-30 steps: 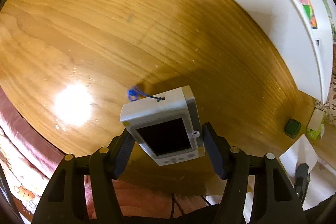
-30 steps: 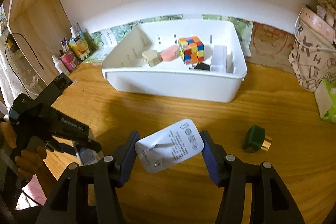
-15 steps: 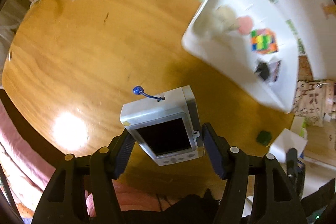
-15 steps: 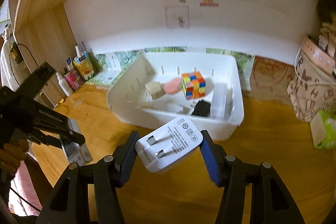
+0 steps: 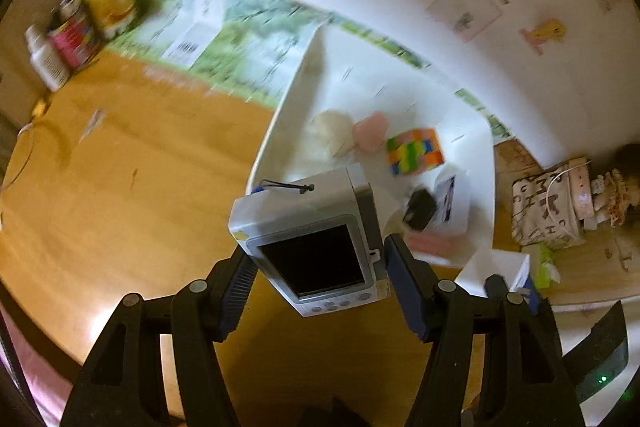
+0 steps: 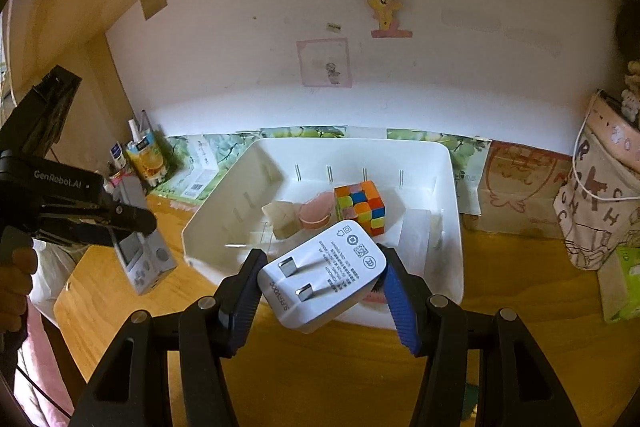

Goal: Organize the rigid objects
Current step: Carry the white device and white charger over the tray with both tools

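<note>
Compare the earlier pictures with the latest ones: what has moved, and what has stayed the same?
Both grippers have come up from the wooden desk toward the white bin. Unchanged: the left gripper still clamps the handheld device, the right gripper the white charger; the bin's puzzle cube hasn't moved.

Right tool [image 6: 320, 287] clamping white charger [image 6: 324, 283], prongs up, before white bin [image 6: 452, 187] holding puzzle cube [image 6: 360, 207]
</note>
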Motion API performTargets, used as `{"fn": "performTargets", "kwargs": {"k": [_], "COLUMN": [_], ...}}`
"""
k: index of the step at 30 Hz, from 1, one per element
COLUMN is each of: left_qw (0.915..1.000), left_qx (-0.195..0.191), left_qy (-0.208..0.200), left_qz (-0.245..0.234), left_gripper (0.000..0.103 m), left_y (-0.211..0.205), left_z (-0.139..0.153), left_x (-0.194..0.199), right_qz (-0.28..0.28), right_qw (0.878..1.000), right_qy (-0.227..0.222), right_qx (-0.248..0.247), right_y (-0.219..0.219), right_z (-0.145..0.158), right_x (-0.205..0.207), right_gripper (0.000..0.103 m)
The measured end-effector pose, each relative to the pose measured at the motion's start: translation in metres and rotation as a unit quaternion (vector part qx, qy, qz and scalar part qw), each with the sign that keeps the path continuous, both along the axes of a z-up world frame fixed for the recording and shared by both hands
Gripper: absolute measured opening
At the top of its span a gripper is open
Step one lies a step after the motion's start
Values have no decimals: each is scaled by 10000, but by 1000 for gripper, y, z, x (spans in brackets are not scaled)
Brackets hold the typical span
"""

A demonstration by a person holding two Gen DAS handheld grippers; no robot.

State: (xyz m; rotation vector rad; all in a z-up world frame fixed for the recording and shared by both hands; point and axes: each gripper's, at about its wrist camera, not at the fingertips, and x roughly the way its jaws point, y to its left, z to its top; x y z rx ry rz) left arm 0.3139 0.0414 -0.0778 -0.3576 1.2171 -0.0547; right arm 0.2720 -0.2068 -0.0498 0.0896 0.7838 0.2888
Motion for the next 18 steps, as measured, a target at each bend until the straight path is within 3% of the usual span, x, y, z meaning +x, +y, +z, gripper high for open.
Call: {"fn": "performTargets", "kwargs": {"k": [4, 7, 12, 14, 18], "left_qw": [9978, 9914, 9710, 9637, 9605], "left_qx": [198, 432, 927, 1139, 1109], "left_qy": [-614, -1188, -2131, -2349, -2494], "left_qz": [-178, -336, -553, -565, -551], "left_gripper": [67, 67, 67, 67, 67], "left_y": [-11, -21, -39, -46, -51], "left_z": [0, 1, -3, -7, -15], "left_x": [12, 17, 21, 22, 29], "right_qz": [-51, -118, -178, -222, -296], "right_qw": [9998, 9994, 9987, 9983, 9976], "right_qy": [-38, -73, -143, -186, -254], "right_qx": [177, 322, 456, 512, 567], "right_y": [-3, -7, -12, -15, -18], "right_z": [-10, -20, -35, -41, -50], "right_x": [13, 22, 34, 38, 43], "right_gripper": [58, 58, 58, 58, 57]}}
